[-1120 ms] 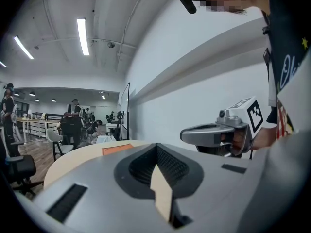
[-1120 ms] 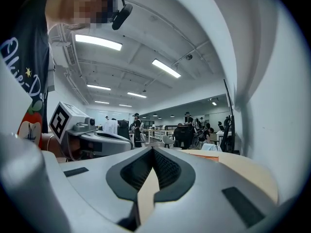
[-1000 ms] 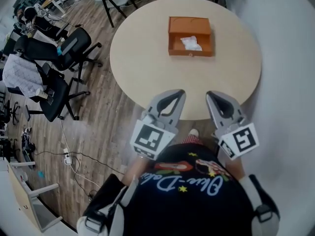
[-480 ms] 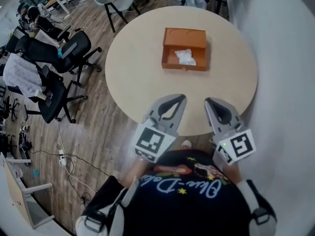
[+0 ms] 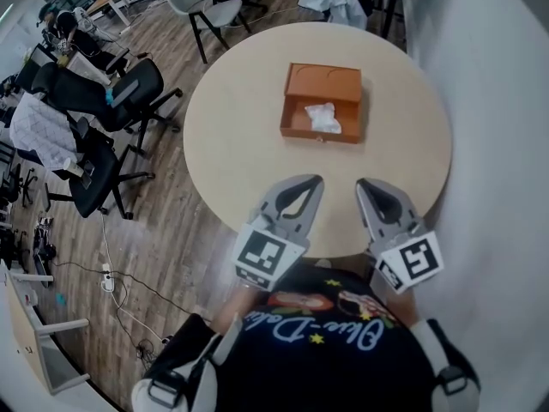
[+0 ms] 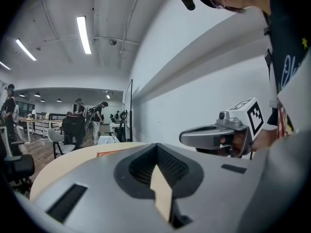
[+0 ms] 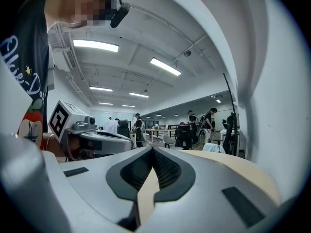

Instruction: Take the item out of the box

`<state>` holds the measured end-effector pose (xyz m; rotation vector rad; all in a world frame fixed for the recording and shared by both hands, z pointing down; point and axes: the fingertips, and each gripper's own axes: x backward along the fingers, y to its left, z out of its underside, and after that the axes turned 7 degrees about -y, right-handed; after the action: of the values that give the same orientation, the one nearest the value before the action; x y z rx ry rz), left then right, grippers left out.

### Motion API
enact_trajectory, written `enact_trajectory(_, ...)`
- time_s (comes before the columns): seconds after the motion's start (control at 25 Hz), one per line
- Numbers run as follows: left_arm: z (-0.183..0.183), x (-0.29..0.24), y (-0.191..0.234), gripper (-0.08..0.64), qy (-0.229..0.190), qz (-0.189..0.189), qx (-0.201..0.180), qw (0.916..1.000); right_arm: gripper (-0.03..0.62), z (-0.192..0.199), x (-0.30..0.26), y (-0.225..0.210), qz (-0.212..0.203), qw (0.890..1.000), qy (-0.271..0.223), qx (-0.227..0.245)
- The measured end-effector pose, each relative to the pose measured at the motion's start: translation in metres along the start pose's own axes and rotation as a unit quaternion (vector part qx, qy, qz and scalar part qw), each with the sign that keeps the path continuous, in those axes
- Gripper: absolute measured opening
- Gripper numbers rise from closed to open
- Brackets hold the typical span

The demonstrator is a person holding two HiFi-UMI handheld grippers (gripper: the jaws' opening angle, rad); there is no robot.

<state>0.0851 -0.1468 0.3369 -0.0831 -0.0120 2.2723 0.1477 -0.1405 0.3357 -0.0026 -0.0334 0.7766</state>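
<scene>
An open orange box [image 5: 322,115] lies on the round beige table [image 5: 240,136], toward its far side in the head view. A crumpled white item [image 5: 323,118] rests inside it. Both grippers hang over the table's near edge, well short of the box. My left gripper [image 5: 314,179] is shut and holds nothing; its jaws meet in the left gripper view [image 6: 156,165]. My right gripper [image 5: 361,183] is also shut and empty, seen in its own view [image 7: 151,166]. An edge of the box [image 6: 109,154] shows orange beyond the left jaws.
Black office chairs [image 5: 94,136] stand left of the table on the wood floor. A grey chair [image 5: 210,3] sits at the far side. A white wall [image 5: 489,101] runs close along the table's right. Several people [image 7: 211,123] stand far off in the room.
The box sits a little lower and nearer the grippers in the head view than a second ago. Both grippers have stayed shut and side by side.
</scene>
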Motion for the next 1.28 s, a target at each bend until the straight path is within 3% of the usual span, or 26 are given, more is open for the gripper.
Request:
enact_trajectory(0.56,-0.002,-0.053,0.085,-0.015,0.004,0.005,0.004,1.0000,-0.002,0.002,-0.081,-0.058,0.023,1.000,0.012,0.010)
enact_trajectory(1.28,0.052,-0.085,0.153,-0.015,0.034,-0.010,0.055,0.9978,0.000,0.079,-0.163,-0.102,0.007,0.990,0.135,0.029)
